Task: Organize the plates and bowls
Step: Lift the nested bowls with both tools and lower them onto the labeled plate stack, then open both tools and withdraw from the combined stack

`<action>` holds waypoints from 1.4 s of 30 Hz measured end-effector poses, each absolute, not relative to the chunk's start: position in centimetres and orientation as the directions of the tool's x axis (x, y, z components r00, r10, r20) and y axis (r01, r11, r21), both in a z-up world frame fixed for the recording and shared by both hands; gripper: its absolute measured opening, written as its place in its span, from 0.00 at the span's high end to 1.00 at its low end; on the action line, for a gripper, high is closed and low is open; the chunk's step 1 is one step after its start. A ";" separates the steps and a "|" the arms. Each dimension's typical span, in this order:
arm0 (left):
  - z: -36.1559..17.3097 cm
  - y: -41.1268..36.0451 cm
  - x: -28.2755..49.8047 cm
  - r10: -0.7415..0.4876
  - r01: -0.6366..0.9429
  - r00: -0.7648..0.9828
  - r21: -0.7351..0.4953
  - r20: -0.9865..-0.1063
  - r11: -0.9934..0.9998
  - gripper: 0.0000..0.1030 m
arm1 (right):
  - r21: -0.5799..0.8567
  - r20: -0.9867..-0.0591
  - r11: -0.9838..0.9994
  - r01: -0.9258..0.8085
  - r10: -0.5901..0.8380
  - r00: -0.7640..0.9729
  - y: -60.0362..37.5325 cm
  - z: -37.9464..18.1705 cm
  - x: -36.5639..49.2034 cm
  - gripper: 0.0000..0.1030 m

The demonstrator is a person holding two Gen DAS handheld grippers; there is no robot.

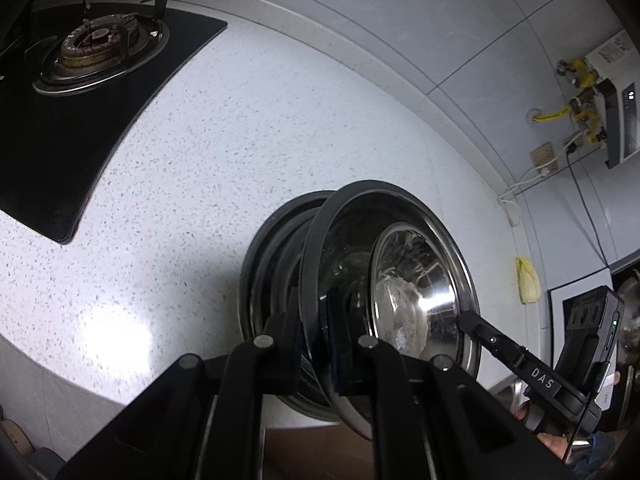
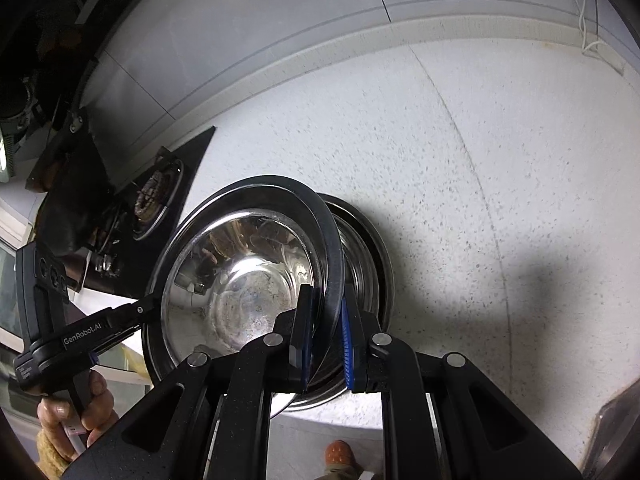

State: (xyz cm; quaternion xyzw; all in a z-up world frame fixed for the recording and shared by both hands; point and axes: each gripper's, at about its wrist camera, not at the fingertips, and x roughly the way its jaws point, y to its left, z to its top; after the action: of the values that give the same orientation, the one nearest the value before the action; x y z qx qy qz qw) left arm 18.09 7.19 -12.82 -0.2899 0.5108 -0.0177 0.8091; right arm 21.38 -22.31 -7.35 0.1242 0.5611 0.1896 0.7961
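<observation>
A shiny steel bowl [image 1: 404, 280] is held tilted above a stack of steel plates [image 1: 264, 280] on the speckled white counter. My left gripper [image 1: 316, 336] is shut on the bowl's left rim. My right gripper [image 2: 326, 328] is shut on the bowl's [image 2: 240, 276] right rim, with the plate stack [image 2: 368, 264] just behind it. The right gripper's fingertip [image 1: 472, 320] shows in the left wrist view at the bowl's far rim. The left gripper's fingertip [image 2: 140, 310] shows in the right wrist view at the opposite rim.
A black gas hob [image 1: 80, 92] with a burner [image 1: 100, 44] lies on the counter [image 1: 240, 140] to the left. A tiled wall [image 1: 400, 20] backs the counter. A water heater with yellow pipes [image 1: 588, 92] hangs at the right. The counter's front edge runs just below the plates.
</observation>
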 end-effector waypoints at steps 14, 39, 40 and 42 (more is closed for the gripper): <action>-16.9 6.7 19.3 -0.295 -0.287 0.449 -0.449 -0.843 0.846 0.89 | 0.423 -0.853 0.892 -0.158 0.451 0.263 -22.3 -10.1 21.6 0.86; -11.9 3.6 16.4 -0.108 -0.222 0.536 -0.263 -0.837 0.939 0.76 | 0.269 -0.852 0.945 -0.187 0.324 0.411 -22.5 -6.5 18.9 0.84; -11.4 3.3 16.2 -0.103 -0.224 0.542 -0.262 -0.834 0.939 0.76 | 0.267 -0.851 0.946 -0.186 0.322 0.415 -22.7 -6.3 18.8 0.84; -10.5 2.7 15.6 -0.077 -0.213 0.558 -0.232 -0.826 0.949 0.76 | 0.253 -0.849 0.950 -0.182 0.308 0.429 -23.3 -5.9 18.3 0.84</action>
State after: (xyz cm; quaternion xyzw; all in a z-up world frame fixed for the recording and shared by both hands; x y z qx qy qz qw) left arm 15.64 2.75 -10.49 -0.1545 0.4682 0.0391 0.8691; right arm 18.30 -23.30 -5.91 0.0614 0.5141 0.1453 0.8431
